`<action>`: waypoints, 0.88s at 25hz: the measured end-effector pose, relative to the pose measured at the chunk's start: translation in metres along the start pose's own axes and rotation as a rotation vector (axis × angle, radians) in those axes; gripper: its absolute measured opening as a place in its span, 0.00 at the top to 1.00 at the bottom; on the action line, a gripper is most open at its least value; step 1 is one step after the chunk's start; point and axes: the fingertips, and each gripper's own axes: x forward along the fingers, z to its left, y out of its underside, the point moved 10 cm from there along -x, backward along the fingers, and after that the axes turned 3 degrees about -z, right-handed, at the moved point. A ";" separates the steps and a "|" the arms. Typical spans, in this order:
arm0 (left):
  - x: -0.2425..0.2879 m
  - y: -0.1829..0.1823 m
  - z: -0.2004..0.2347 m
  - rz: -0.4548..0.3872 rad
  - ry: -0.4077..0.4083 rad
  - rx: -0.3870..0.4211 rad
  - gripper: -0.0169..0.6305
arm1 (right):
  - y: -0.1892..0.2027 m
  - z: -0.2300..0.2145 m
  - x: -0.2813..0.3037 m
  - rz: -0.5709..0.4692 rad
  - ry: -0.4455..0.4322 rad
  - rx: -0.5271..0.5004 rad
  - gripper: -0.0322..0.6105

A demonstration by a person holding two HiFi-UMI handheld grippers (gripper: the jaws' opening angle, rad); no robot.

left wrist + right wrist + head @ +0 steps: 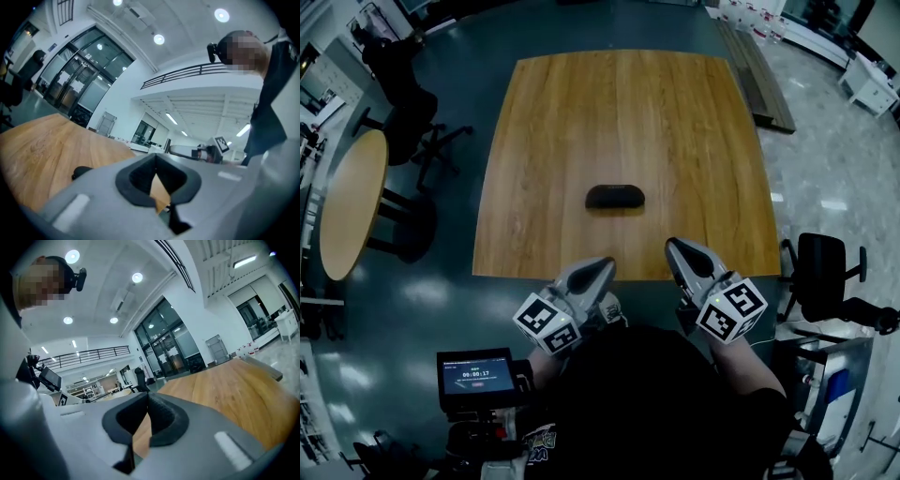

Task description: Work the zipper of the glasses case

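A black oval glasses case (pixel 615 197) lies alone near the middle of the wooden table (pixel 619 112). My left gripper (pixel 606 264) and right gripper (pixel 671 246) are both shut with nothing between their pads, held side by side over the table's near edge, short of the case. In the left gripper view the case (pixel 80 172) shows as a small dark shape left of the closed jaws (pixel 155 169), and the right gripper's marker cube (pixel 220 144) appears beyond. The right gripper view has its closed jaws (pixel 146 409) pointing level across the bare wood; the case is hidden there.
A round wooden side table (pixel 352 202) and black office chairs (pixel 408 112) stand at the left. Another black chair (pixel 820 267) is at the right by the table's corner. A small screen (pixel 475 375) sits low at my left.
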 end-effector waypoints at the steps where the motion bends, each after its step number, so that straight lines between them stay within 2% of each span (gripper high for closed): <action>1: -0.001 0.005 -0.013 0.000 -0.008 0.020 0.98 | 0.001 0.005 -0.011 -0.004 -0.009 0.002 0.94; 7: -0.008 0.048 -0.102 -0.025 -0.023 -0.016 0.98 | 0.018 0.022 -0.094 0.011 -0.058 0.042 0.94; 11: -0.024 0.068 -0.145 -0.022 -0.073 -0.023 0.98 | 0.037 0.030 -0.132 0.038 -0.088 0.070 0.94; 18: -0.057 0.070 -0.159 -0.062 -0.141 -0.005 0.98 | 0.044 0.062 -0.144 0.056 -0.156 0.049 0.94; 22: -0.064 0.062 -0.153 -0.066 -0.133 -0.014 0.98 | 0.042 0.073 -0.138 0.036 -0.156 0.049 0.94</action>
